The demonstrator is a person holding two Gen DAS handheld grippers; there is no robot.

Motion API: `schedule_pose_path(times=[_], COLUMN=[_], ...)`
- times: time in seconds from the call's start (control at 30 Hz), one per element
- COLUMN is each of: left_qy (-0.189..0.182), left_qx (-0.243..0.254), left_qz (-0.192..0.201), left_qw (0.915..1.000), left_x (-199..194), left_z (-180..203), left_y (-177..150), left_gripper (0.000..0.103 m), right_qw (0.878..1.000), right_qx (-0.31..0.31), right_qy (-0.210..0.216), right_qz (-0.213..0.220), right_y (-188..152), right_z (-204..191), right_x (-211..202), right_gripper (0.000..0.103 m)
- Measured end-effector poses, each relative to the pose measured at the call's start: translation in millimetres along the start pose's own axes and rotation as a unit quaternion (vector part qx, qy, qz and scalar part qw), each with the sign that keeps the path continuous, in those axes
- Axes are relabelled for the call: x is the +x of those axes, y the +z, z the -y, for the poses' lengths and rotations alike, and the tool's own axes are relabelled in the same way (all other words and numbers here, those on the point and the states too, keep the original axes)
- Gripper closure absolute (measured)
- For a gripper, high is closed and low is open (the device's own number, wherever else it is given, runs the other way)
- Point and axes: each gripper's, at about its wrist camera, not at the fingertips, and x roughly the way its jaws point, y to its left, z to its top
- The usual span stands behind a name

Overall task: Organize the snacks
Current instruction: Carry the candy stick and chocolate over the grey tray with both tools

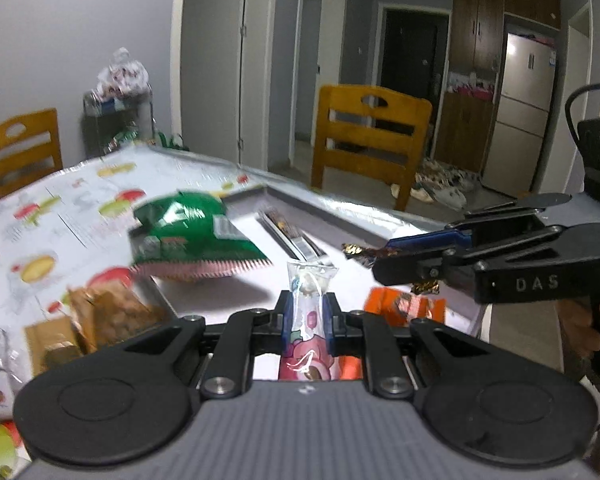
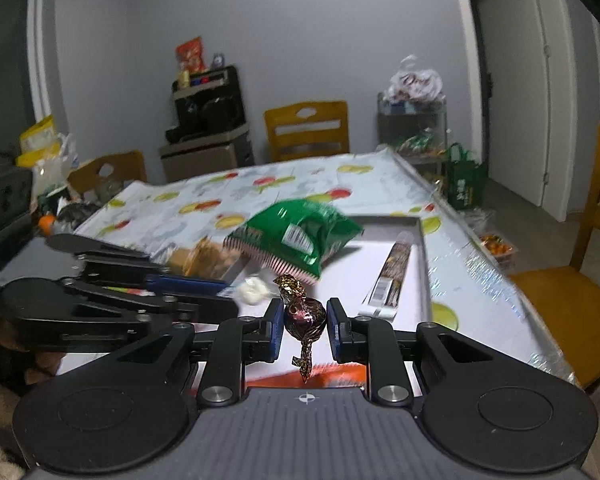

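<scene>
Both grippers are carrying snacks over the shallow grey tray, so the step in hand looks like delivery into it. The left gripper is clamped on a clear-topped pink candy sachet; the right gripper is pinched on a foil-wrapped chocolate, its twisted tail hanging toward 6 o'clock. Next, each probably needs a free spot on the tray floor and a gentle opening, clear of the green snack bag at 12 o'clock and the long wrapped bar at 2 o'clock. Only the left wrist view shows the orange packet face-on at 3 o'clock and the brown bag at 9 o'clock. Only the right wrist view shows the tray's far corner.
</scene>
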Motion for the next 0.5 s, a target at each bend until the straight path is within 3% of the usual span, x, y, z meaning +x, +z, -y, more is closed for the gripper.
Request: schedule_pose_path(times=[0.5], left_qy=[-0.011], left_qx=[-0.009], left_qz=[-0.04], left_qw=[0.9991], left_x=[24.8], left_z=[-4.7], left_y=[-15.1], left_gripper=[0.091], right_qw=[0.997], right_qx=[-0.027], right_qy=[0.018], right_qz=[-0.07], right_y=[-23.3], right_z=[-14.0], right_x=[7.6], right_gripper=[0.078])
